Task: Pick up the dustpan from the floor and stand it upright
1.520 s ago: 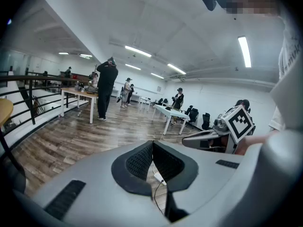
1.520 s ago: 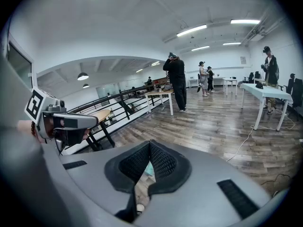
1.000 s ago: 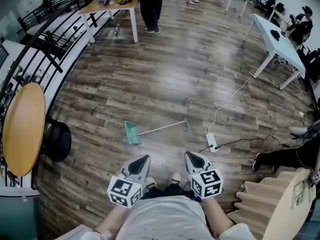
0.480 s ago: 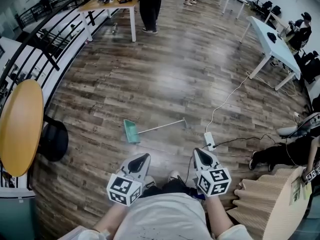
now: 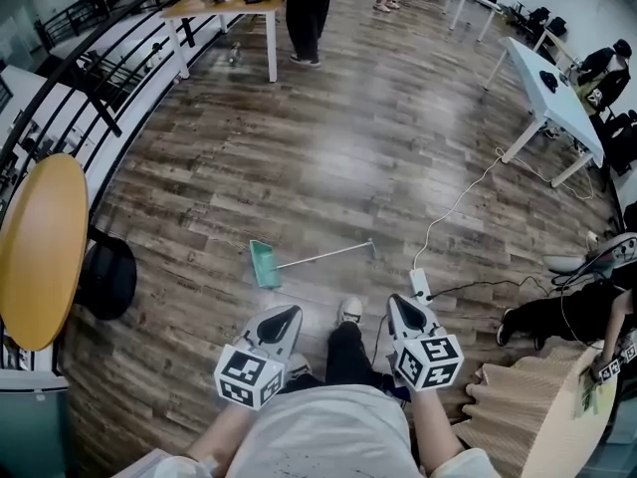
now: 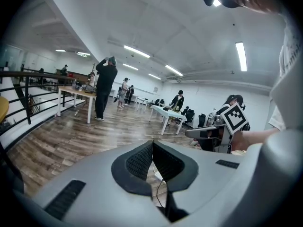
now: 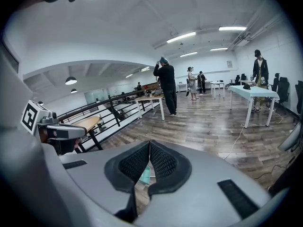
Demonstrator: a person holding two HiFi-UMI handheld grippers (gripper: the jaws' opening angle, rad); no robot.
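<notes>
The dustpan (image 5: 264, 264) lies flat on the wood floor, a green pan with a thin metal handle (image 5: 328, 254) running to the right. My left gripper (image 5: 282, 317) hovers just short of the pan, shut and empty. My right gripper (image 5: 401, 305) hangs short of the handle's far end, also shut with nothing in it. In the right gripper view a strip of the green dustpan (image 7: 145, 174) shows below the closed right gripper (image 7: 149, 143). In the left gripper view the left gripper (image 6: 152, 142) has its pads meeting, with floor beyond.
A white power strip (image 5: 421, 285) and its cable lie just right of the handle's end. My own shoe (image 5: 349, 311) is between the grippers. A round yellow table (image 5: 40, 252) and railing stand left, a white table (image 5: 552, 98) at right, and a standing person (image 5: 307, 13) beyond.
One foot has stepped forward between the grippers. The left gripper has shifted slightly toward the dustpan. The dustpan has not moved on the floor.
</notes>
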